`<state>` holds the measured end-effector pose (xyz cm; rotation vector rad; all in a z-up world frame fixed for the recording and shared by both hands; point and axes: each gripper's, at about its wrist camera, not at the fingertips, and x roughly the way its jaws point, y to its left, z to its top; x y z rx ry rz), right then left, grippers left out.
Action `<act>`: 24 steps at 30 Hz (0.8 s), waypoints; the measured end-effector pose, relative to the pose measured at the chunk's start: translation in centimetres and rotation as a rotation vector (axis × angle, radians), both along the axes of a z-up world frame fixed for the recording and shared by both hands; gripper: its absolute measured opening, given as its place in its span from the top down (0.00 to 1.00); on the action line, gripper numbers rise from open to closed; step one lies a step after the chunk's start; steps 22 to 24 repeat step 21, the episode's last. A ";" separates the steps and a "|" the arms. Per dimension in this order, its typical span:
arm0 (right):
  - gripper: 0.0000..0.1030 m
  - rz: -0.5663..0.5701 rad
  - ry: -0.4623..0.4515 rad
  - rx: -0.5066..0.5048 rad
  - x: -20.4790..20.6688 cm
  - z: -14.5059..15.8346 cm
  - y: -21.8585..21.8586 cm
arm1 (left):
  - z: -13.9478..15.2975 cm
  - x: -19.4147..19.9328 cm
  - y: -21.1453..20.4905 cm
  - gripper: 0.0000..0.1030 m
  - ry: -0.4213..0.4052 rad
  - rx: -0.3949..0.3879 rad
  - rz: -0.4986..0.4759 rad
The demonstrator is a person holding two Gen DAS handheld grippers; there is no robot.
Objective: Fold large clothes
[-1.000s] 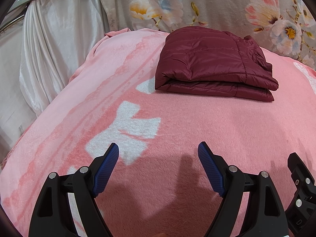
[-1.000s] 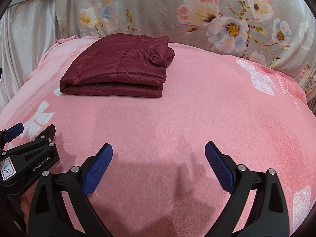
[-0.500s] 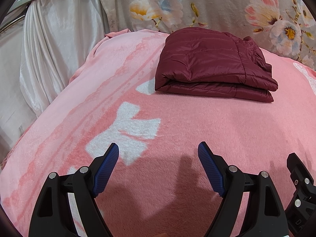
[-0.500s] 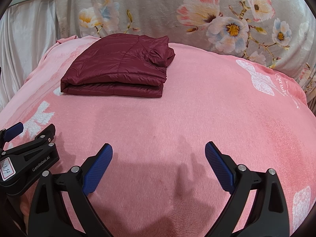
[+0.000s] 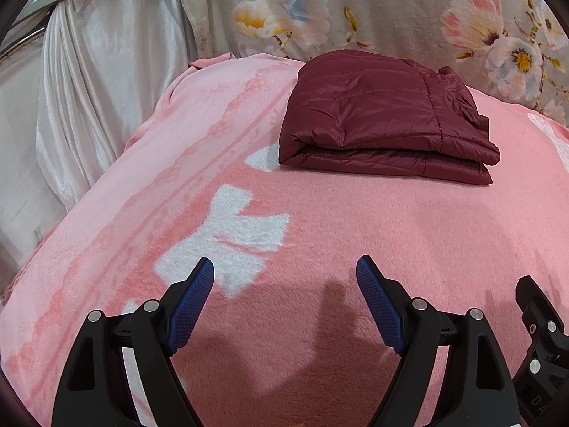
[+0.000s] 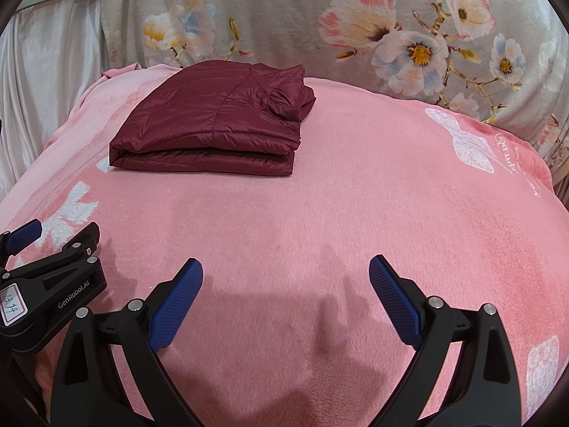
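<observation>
A dark red quilted jacket [image 5: 384, 117] lies folded into a flat rectangle on the pink blanket [image 5: 355, 220], at the far side. It also shows in the right wrist view [image 6: 213, 124], far left of centre. My left gripper [image 5: 284, 277] is open and empty, low over the blanket, well short of the jacket. My right gripper [image 6: 286, 277] is open and empty too, beside the left one, whose body shows at the left edge of the right wrist view [image 6: 46, 277].
A grey floral cloth [image 6: 355, 17] hangs behind the bed. White satin curtains [image 5: 89, 89] hang at the left past the blanket's edge. The blanket has white bow and butterfly prints [image 6: 462, 142].
</observation>
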<state>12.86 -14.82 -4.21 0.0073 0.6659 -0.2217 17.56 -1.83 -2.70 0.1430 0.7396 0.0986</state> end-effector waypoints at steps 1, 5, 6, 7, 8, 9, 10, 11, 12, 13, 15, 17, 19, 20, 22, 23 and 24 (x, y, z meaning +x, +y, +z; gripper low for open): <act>0.11 0.000 0.000 0.000 0.0 0.0 0.0 | 0.0 -0.1 0.0 0.22 -0.001 0.000 0.000; 0.11 0.000 0.000 -0.001 0.0 0.0 0.0 | 0.2 0.0 -0.1 0.23 -0.004 0.000 -0.004; 0.11 0.000 0.000 -0.001 0.0 0.0 0.0 | 0.3 0.1 -0.1 0.23 -0.005 -0.001 -0.005; 0.11 0.000 0.000 -0.001 0.0 0.0 0.0 | 0.3 0.1 -0.1 0.24 -0.006 -0.001 -0.005; 0.11 -0.001 0.000 -0.001 0.0 0.0 0.1 | 0.4 0.2 -0.1 0.24 -0.009 -0.002 -0.008; 0.11 -0.001 0.000 -0.001 0.0 0.0 0.0 | 0.4 0.1 -0.2 0.24 -0.011 0.000 -0.007; 0.11 -0.001 0.000 0.000 0.0 0.0 0.1 | 0.4 0.1 -0.2 0.24 -0.013 0.001 -0.008; 0.11 -0.001 0.000 0.000 0.0 0.0 0.0 | 0.4 0.1 -0.2 0.24 -0.014 0.003 -0.009; 0.11 -0.001 0.000 0.000 0.0 0.0 0.0 | 0.3 0.0 -0.3 0.24 -0.015 0.004 -0.010; 0.11 -0.001 0.000 0.000 0.0 0.0 0.0 | 0.3 0.0 -0.4 0.24 -0.016 0.005 -0.012; 0.11 0.000 0.000 -0.001 0.0 0.0 0.0 | 0.2 0.1 -0.5 0.25 -0.016 0.012 -0.010; 0.11 0.000 0.000 -0.001 0.0 0.0 0.0 | 0.2 0.0 -0.6 0.25 -0.009 0.013 -0.011; 0.11 0.000 0.000 -0.001 0.0 0.0 0.0 | 0.2 0.1 -0.6 0.25 -0.011 0.014 -0.015; 0.11 0.000 0.000 -0.001 0.0 0.0 0.0 | 0.2 0.1 -0.6 0.25 -0.011 0.014 -0.015; 0.11 0.000 0.001 -0.001 0.0 0.0 0.0 | 0.2 0.1 -0.6 0.25 -0.010 0.015 -0.012; 0.11 0.000 0.001 -0.001 0.0 0.0 0.0 | 0.2 0.1 -0.6 0.25 -0.010 0.015 -0.012; 0.11 0.000 0.001 -0.001 0.0 0.0 0.0 | 0.2 0.1 -0.6 0.25 -0.010 0.015 -0.012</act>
